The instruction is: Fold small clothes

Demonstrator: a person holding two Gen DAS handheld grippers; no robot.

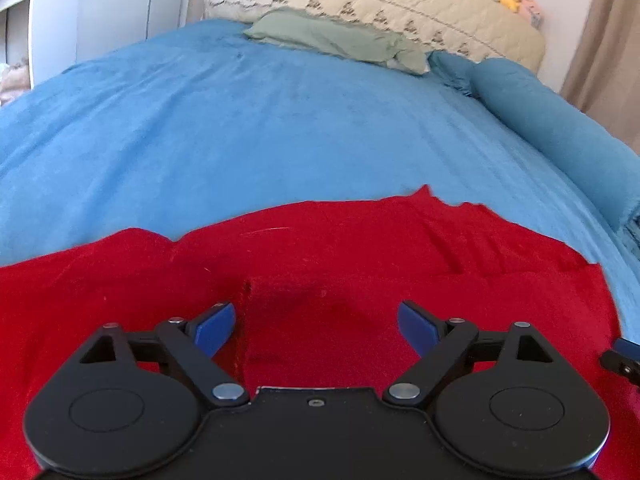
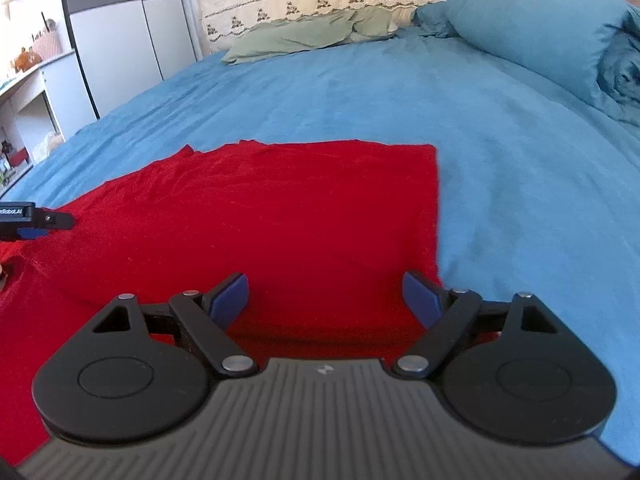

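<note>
Red garment (image 1: 320,248): lay flat on the blue bed (image 1: 240,120), filling the lower frame.
Left gripper (image 1: 316,322): jaws spread, empty, over a fold edge.
Right view: red garment (image 2: 280,208), its edge lower right.
Right gripper (image 2: 326,296): jaws spread, empty, nearer that edge.

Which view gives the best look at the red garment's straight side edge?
The right wrist view: the red garment shows its straight right edge and far corner against the blue bedspread. The left wrist view shows only a wavy far edge.
</note>
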